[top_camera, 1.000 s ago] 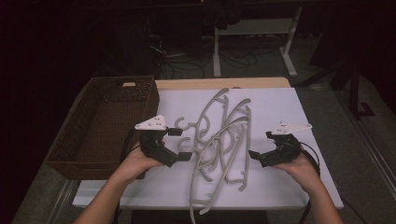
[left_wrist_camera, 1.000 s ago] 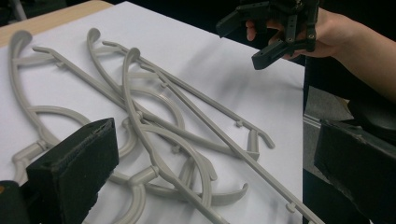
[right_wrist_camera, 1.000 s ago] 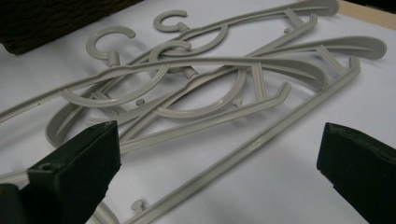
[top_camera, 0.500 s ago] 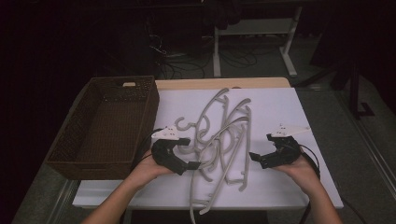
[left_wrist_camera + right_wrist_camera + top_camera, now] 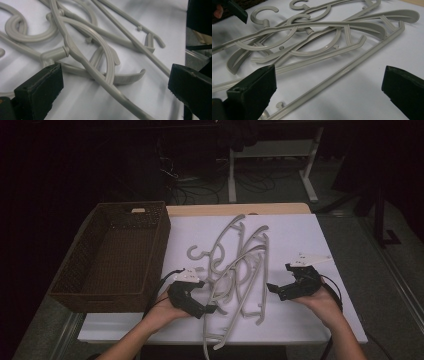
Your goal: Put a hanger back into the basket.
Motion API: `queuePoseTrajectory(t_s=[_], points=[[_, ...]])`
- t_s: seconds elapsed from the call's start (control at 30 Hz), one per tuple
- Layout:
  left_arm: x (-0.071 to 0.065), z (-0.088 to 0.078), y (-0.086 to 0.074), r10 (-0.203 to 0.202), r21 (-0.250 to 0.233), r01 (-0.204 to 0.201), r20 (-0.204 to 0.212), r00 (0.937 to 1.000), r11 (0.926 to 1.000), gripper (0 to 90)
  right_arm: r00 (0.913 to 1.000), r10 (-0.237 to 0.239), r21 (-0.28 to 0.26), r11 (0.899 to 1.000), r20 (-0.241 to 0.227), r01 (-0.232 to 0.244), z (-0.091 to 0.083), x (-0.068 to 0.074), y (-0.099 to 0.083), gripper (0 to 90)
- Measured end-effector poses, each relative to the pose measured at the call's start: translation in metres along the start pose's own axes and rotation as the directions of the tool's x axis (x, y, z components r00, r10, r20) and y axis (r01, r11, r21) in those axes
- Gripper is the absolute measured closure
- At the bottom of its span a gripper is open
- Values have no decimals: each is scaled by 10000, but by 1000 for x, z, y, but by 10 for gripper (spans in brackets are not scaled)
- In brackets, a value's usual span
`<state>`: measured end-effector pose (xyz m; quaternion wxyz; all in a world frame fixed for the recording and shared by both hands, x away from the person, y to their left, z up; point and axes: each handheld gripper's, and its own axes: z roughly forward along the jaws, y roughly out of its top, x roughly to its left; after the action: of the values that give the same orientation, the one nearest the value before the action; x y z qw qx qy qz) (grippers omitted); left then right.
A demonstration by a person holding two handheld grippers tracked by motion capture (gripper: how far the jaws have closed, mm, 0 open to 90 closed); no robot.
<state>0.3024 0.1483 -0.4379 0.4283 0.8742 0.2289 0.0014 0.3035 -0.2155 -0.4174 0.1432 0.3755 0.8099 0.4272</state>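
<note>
I hold my left gripper [image 5: 214, 309] spread wide at the near edge of the table [image 5: 300, 330], 1 hanger arm [image 5: 100, 75] between its jaws. My right gripper [image 5: 270, 288] gapes too, beside the hangers [image 5: 240, 265] piled mid-table, right of the basket [image 5: 110, 255].

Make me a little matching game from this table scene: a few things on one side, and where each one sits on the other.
Things:
1. wicker basket
2. pile of grey hangers
3. left gripper
4. right gripper

Places:
A. middle of the white tabletop
B. left end of the table
C. right of the pile, open
D. near left edge of the pile, open

Pairs: 1-B, 2-A, 3-D, 4-C
</note>
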Motion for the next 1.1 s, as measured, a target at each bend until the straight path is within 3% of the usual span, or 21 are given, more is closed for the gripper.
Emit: queuePoseTrajectory(t_s=[0.23, 0.47, 0.57, 0.6, 0.83, 1.1], points=[[-2, 9, -5, 109, 486, -101, -169, 9998, 9988, 7, 10000, -15, 17, 10000, 0, 15, 0, 0, 0, 0], [-3, 17, -9, 131, 1027, -84, -453, 9989, 9947, 75, 10000, -27, 56, 10000, 8, 27, 0, 0, 0, 0], [-4, 18, -9, 234, 1127, -171, -550, 9982, 9935, 143, 10000, -16, 55, 10000, 6, 16, 0, 0, 0, 0], [-5, 17, -8, 328, 1139, -235, -803, 9962, 9932, 159, 10000, -18, 59, 10000, 3, 18, 1, 0, 0, 0], [-3, 15, -9, 416, 1584, -212, -1268, 9911, 9871, 299, 10000, -19, 38, 10000, 0, 19, 0, 0, 0, 0], [3, 14, -8, 296, 1625, -55, -1462, 9888, 9867, 423, 10000, -22, 23, 10000, -4, 22, 0, 0, 0, 0]])
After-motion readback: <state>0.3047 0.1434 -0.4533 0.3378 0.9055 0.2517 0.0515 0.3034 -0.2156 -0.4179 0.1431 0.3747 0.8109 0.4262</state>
